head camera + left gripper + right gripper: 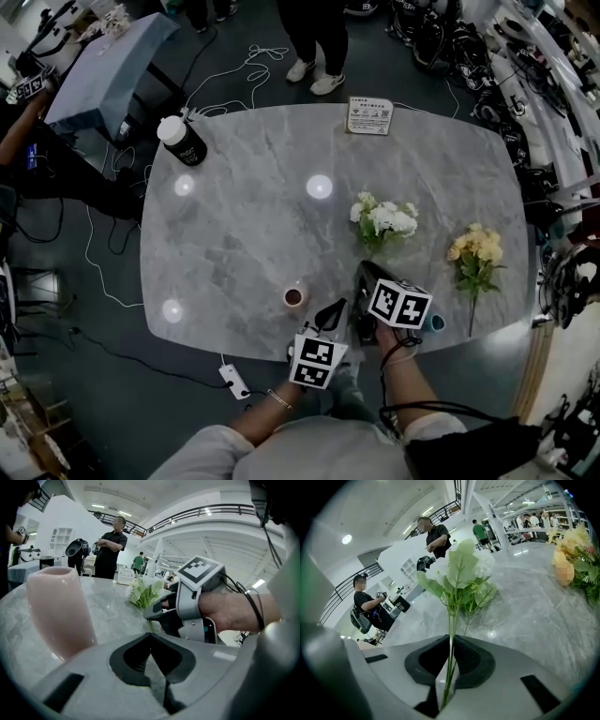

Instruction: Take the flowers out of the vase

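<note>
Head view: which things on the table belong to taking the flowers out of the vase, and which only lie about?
Belong to the job: pink vase, no flowers in it; white flowers, stems clamped in the right gripper; yellow flowers, lying on the table.
Just lying about: black bottle with white cap; printed card at the far edge.

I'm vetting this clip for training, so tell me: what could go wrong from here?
1. The right gripper is shut on the white flowers by their thin stems alone; they could slip out or get crushed.
2. The pink vase stands unheld close beside the shut, empty left gripper; a nudge might tip it over.
</note>
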`<state>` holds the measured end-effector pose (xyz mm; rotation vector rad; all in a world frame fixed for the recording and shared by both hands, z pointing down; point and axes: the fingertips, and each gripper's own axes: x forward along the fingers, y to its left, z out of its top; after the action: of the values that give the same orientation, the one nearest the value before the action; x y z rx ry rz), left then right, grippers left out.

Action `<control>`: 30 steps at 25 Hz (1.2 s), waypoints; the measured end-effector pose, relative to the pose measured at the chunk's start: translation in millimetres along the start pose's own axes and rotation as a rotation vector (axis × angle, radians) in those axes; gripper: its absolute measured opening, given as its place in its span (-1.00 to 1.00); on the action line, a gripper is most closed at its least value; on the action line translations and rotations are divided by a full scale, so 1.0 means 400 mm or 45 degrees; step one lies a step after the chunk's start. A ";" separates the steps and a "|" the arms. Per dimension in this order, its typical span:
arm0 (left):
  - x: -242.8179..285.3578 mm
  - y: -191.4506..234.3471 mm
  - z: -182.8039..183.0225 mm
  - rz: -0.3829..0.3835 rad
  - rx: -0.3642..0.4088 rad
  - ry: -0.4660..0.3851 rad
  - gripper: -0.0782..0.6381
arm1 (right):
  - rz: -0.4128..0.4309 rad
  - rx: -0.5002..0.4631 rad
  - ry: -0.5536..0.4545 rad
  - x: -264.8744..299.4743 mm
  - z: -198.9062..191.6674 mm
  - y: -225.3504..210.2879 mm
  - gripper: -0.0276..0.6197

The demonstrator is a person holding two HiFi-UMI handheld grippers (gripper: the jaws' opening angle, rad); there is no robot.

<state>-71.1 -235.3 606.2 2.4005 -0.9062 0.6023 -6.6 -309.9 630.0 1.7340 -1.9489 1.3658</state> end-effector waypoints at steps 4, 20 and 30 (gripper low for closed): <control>-0.007 0.000 0.002 0.004 -0.002 -0.010 -0.76 | 0.003 -0.012 0.003 -0.005 -0.001 0.002 -0.87; -0.048 -0.015 -0.003 0.045 -0.020 -0.042 -0.76 | -0.063 -0.050 0.023 -0.039 -0.011 -0.006 -0.57; -0.068 -0.025 -0.003 0.067 -0.026 -0.048 -0.76 | -0.098 -0.215 -0.041 -0.075 0.033 0.029 -0.43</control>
<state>-82.9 -215.2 589.2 2.3838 -0.9900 0.5662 -2.5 -300.4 596.7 1.7423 -1.9310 1.1200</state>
